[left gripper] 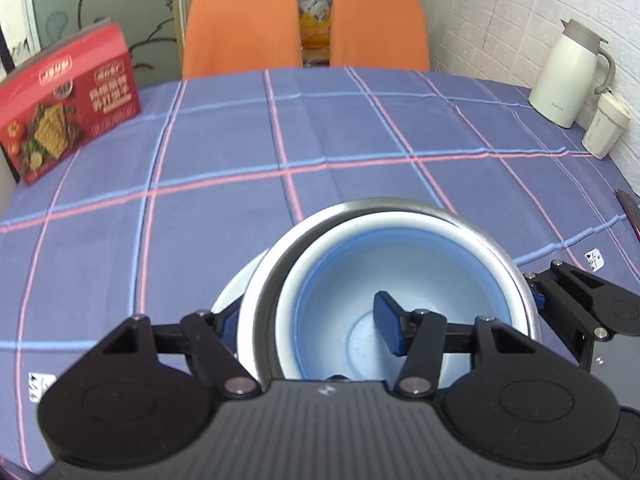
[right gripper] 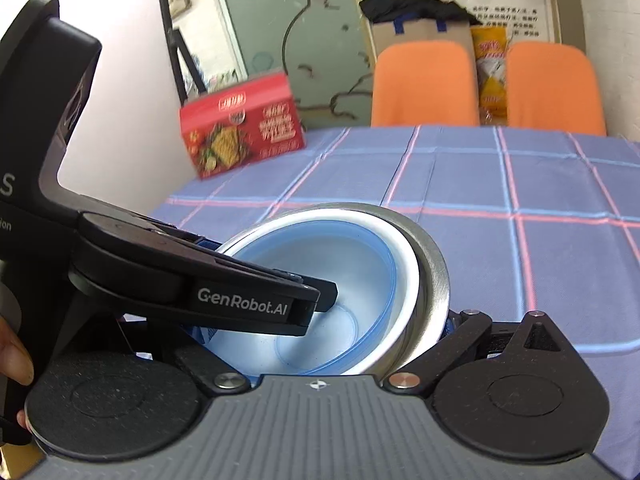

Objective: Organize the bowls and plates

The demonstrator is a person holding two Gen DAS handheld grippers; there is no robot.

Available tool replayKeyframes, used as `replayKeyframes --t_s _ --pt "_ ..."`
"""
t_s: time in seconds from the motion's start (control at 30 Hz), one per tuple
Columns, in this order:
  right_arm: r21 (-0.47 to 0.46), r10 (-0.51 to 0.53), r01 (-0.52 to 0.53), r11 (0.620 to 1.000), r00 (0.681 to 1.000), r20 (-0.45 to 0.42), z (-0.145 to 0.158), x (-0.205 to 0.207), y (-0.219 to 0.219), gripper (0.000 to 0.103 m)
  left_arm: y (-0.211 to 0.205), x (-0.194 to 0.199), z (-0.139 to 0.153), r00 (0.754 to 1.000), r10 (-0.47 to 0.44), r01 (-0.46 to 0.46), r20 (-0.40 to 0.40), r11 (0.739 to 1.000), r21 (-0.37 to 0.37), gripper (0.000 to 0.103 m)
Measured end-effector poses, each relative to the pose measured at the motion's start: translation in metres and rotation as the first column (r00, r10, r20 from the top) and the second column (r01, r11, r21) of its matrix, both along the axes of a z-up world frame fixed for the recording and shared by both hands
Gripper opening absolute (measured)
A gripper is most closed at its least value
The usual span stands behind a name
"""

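Note:
A white bowl with a blue inside [left gripper: 360, 280] [right gripper: 320, 256] is nested in a steel bowl [left gripper: 260, 292] [right gripper: 434, 276]. Both rest on a white plate [left gripper: 230, 294] on the checked blue tablecloth [left gripper: 320, 140]. My left gripper [left gripper: 306, 324] is shut on the left walls of both bowls. One pad [left gripper: 386, 328] is inside the blue bowl and the other is outside the steel one. My right gripper [right gripper: 326, 324] is spread wide around the stack, its right finger [right gripper: 452, 320] against the steel bowl's outside. Its left finger is hidden behind the left gripper [right gripper: 328, 296].
A red cracker box [left gripper: 68, 104] [right gripper: 240, 128] stands at the table's far left. A white thermos jug [left gripper: 568, 76] and a small white cup [left gripper: 606, 128] stand by the right wall. Two orange chairs [left gripper: 240, 28] are behind the table. A person's fingers [right gripper: 16, 356] hold the left gripper.

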State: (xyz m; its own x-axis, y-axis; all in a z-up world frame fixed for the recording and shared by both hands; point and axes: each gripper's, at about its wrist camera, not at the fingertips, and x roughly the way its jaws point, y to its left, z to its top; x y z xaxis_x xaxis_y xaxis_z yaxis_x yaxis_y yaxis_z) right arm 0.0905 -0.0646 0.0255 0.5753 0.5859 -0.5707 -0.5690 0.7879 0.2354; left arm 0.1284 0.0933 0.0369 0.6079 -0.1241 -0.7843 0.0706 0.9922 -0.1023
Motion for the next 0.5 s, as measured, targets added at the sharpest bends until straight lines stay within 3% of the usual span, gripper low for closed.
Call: replayKeyframes --t_s 0.13,0.27,0.33,0.4,0.5 --pt "-0.025 -0.006 0.005 1.0 1.0 -0.02 -0.01 -0.007 0.006 0.086 0.002 0.0 -0.015 1.0 -0.009 0.009 -0.007 1.0 -0.006 0.057" --pt "-0.042 0.016 -0.017 0.999 1.0 -0.027 -0.016 -0.011 0.012 0.085 -0.004 -0.003 -0.022 0.999 0.004 -0.006 0.036 0.998 0.068 0.069" --pt "-0.043 0.026 -0.027 0.999 0.999 -0.026 -0.015 -0.013 0.012 0.085 -0.002 -0.006 -0.019 0.998 0.013 -0.019 0.066 0.996 0.085 0.07" --pt "-0.057 0.014 -0.013 0.998 1.0 0.001 -0.012 -0.016 0.009 0.085 0.001 -0.008 -0.016 0.996 0.025 -0.032 0.085 0.996 0.081 0.076" --pt "-0.052 -0.031 0.034 0.998 0.998 0.056 -0.005 -0.018 -0.002 0.085 0.009 -0.012 -0.009 0.99 0.066 -0.076 0.126 0.994 0.075 0.076"
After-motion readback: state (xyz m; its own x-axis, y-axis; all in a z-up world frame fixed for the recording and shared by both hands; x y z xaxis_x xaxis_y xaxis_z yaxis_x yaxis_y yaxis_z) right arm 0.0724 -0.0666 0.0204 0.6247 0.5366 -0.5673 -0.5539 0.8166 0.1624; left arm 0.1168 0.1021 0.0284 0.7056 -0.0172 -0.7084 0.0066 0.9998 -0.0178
